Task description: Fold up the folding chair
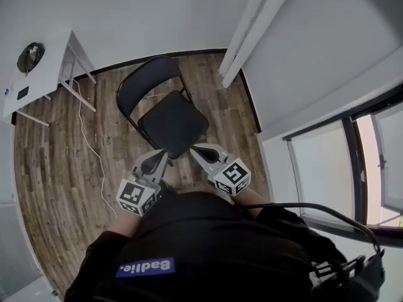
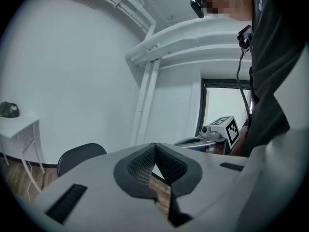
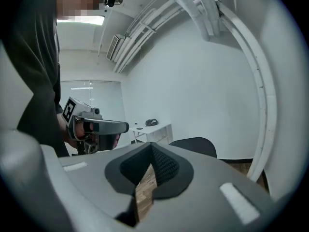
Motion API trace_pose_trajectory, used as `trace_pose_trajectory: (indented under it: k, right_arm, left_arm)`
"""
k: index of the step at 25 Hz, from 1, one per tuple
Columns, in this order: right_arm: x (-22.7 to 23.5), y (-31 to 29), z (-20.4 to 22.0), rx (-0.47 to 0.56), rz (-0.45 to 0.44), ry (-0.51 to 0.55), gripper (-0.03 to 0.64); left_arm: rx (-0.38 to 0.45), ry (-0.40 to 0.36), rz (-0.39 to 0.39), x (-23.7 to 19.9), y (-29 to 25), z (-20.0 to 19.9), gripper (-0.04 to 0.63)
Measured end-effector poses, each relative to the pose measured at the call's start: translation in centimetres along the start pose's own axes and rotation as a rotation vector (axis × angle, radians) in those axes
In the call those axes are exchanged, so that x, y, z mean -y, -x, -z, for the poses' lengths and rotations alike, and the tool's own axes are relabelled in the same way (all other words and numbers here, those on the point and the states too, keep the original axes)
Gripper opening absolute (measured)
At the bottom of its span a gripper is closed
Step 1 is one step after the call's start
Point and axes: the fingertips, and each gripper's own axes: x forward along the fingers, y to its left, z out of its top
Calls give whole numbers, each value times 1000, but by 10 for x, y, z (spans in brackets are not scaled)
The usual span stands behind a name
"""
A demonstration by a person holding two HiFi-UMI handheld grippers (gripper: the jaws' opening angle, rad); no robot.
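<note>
The black folding chair (image 1: 165,113) stands unfolded on the wood floor (image 1: 56,181). Its seat is flat and its rounded backrest is on the far side, toward the white wall. The person stands just in front of the seat, holding both grippers out low toward it.

The left gripper (image 1: 164,154) points at the seat's front edge from the left. In the left gripper view its fingers (image 2: 140,167) are pressed together, with only a sliver of floor showing behind the seam. The right gripper (image 1: 194,148) points at the same edge from the right. In the right gripper view its fingers (image 3: 165,167) are likewise pressed together and pinch nothing. From above, both tips lie close to the seat's front corner. Whether either one touches it cannot be told.

A white worktop (image 1: 47,74) stands against the wall, left of the chair and well apart from it. A dark object (image 1: 30,56) lies on it. A white cable (image 1: 88,137) trails across the floor beside the chair. A white post (image 1: 252,27) rises to the chair's right.
</note>
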Motion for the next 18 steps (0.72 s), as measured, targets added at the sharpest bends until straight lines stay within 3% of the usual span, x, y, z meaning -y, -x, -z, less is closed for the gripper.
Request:
trace_pose_trajectory:
  k: [5, 10, 18]
  right_arm:
    - [14, -49, -14, 12, 82, -29, 2]
    - [32, -69, -15, 10, 162, -67, 2]
    - [76, -83, -2, -11, 168, -87, 2]
  left_arm:
    - [-11, -13, 65, -58, -7, -11, 5]
    - [-29, -10, 97, -90, -15, -12, 5]
    - [-81, 9, 78, -118, -59, -3, 5]
